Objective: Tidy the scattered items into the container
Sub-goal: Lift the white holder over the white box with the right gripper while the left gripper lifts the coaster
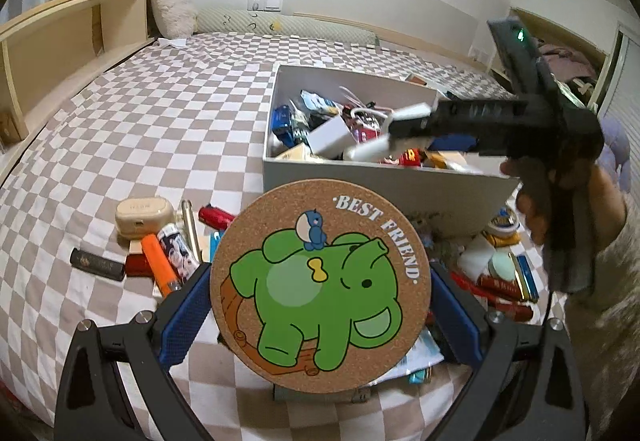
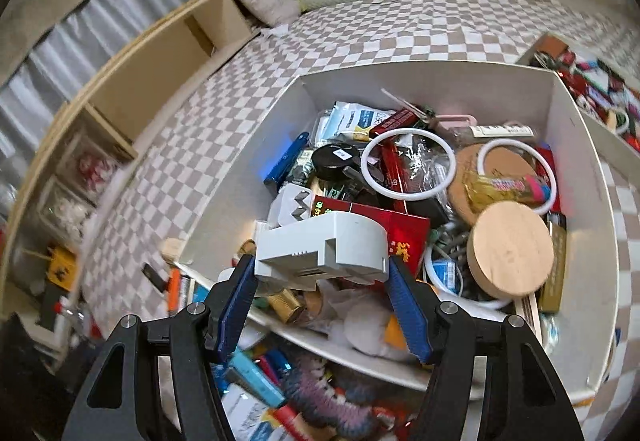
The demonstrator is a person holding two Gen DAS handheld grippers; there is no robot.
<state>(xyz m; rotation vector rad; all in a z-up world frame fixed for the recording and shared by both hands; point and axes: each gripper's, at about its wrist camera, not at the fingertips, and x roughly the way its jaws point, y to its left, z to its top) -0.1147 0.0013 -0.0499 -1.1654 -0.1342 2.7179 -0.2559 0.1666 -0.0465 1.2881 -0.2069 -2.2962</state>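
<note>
Cork coaster (image 1: 320, 285) | clamped between left jaws | above bed (image 1: 140, 113)

Checkered bed (image 1: 140, 113) spread across the frame, fluffy pillow (image 1: 173, 5) at upper left, wooden shelf (image 1: 60, 29) beside it, curtain (image 2: 100, 21) hung behind.

light: soft, even indoor light; my left view bright, no hard shadows
glare: slight sheen on the box (image 2: 576, 169) wall
blur: my right view smears at its left edge, shelf (image 2: 132, 89) and curtain (image 2: 100, 25) streaked; my right gripper (image 1: 384, 139) blurs in the left view
sharp: coaster (image 1: 320, 285) print crisp
distortion: fisheye bends the bed (image 1: 140, 121) checks; dark corners ring both views
</note>
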